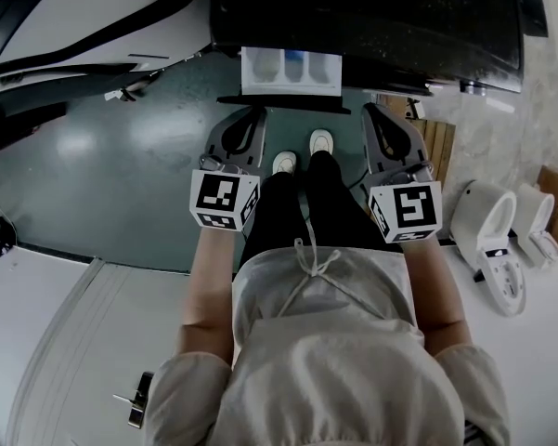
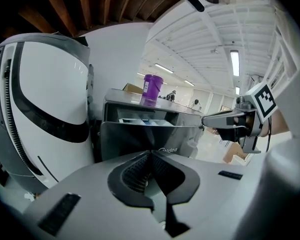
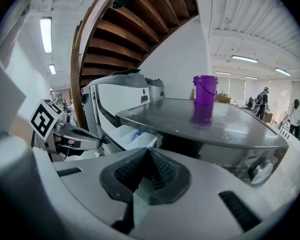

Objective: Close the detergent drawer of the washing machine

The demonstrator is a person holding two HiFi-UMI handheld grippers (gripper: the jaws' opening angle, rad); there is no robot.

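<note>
The washing machine [image 1: 362, 17] stands in front of me with its dark top. Its white detergent drawer [image 1: 291, 71] is pulled out at the front left; it also shows as the drawer [image 2: 140, 119] in the left gripper view and the drawer [image 3: 127, 136] in the right gripper view. My left gripper [image 1: 256, 112] hangs just below the drawer's left corner, apart from it, jaws shut and empty [image 2: 150, 153]. My right gripper [image 1: 369, 109] is to the drawer's right, below the machine's front, also shut on nothing [image 3: 149, 149].
A purple cup [image 3: 204, 90] stands on the machine's top. A big white curved appliance [image 1: 74, 17] fills the left. White toilets [image 1: 492, 240] and a wooden crate [image 1: 436, 142] are at the right. The person's shoes [image 1: 302, 151] rest on the green floor between the grippers.
</note>
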